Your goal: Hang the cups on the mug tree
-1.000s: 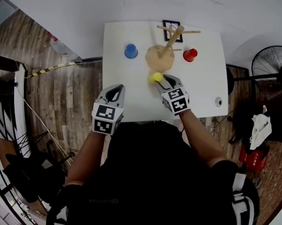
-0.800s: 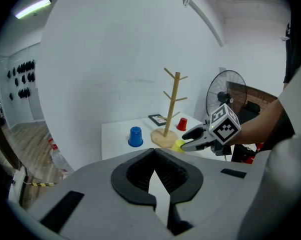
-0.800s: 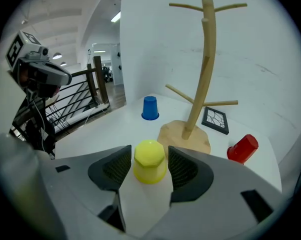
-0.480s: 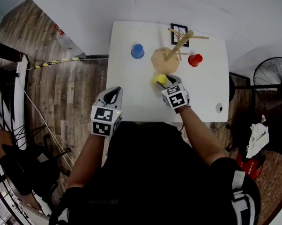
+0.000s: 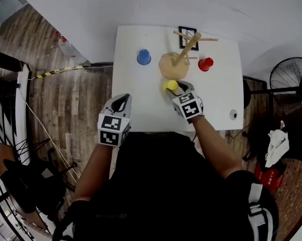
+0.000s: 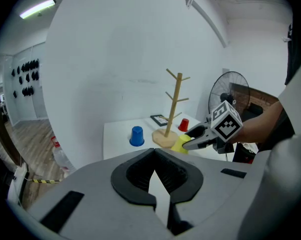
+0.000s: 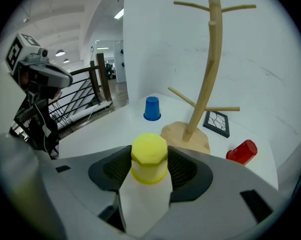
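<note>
1. The yellow cup (image 5: 170, 86) stands upside down on the white table (image 5: 141, 107), just on the near side of the mug tree's round wooden base.
2. The right gripper (image 5: 176, 88) reaches in from the near right. Its jaws are spread wide with the yellow cup between them. The pads sit close on either side, but I see no squeeze, so I call it released.
3. The mug tree (image 5: 172, 67) stands upright towards the far middle of the table. Its pegs stick out to the left and right of the pole. All three cups are on the table and none hangs on a peg.
4. The blue cup (image 5: 144, 57) stands upside down to the left of the base, well apart from it and near the table's left edge.
5. The red cup (image 5: 205, 64) lies on its side just right of the base.
6. A small black picture frame (image 5: 188, 31) lies at the table's far edge, behind the tree.
7. Bare white tabletop runs along the near side and out to the right, where a small round thing (image 5: 234, 114) sits close to the near right corner.
8. The left gripper (image 5: 122, 100) hovers at the table's near left edge. Its jaws are clenched together with nothing in them.
9. Wooden floor (image 5: 65, 109) lies left of the table, and a fan (image 5: 290, 74) stands to the right.
</note>
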Tool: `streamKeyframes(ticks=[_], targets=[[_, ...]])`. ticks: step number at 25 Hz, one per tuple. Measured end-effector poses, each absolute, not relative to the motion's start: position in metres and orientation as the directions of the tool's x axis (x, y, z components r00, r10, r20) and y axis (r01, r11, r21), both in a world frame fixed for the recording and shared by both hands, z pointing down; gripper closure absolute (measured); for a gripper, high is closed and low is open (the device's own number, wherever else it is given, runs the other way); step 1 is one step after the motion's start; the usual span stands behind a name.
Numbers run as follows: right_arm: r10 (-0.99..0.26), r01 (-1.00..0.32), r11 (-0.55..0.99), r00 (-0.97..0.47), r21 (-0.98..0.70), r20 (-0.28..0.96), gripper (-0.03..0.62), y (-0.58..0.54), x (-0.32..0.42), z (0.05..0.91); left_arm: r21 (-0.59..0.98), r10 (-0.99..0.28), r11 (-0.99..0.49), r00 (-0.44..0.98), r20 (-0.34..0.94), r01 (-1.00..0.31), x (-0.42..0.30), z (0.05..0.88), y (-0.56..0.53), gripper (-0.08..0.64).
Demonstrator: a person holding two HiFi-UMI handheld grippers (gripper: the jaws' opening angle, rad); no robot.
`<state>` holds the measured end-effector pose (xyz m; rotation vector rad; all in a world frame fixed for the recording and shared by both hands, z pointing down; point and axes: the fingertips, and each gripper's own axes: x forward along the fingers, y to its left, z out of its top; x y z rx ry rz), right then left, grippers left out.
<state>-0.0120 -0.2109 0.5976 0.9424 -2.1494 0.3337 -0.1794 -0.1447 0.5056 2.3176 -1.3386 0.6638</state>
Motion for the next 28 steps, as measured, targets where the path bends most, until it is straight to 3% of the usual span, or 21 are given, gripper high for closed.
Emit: streamKeyframes(ticks=[7,28], targets=[[-0.565,-0.74,0.673,-0.507,0.009,0.651,0.371,-0.197,-0.01,0.554,0.175,-0.67,-0.5,0.507,0.542,-0.848,-0.158,0.495,-0.153,0.545],[-0.784,-0.802,0.584,-0.516,0.127,0.344,0.371,-0.193,0.026,0.389,0.126,-0.654,-0.567,0.537,0.533,-0.814,-0.129,0.481,-0.163,0.545]])
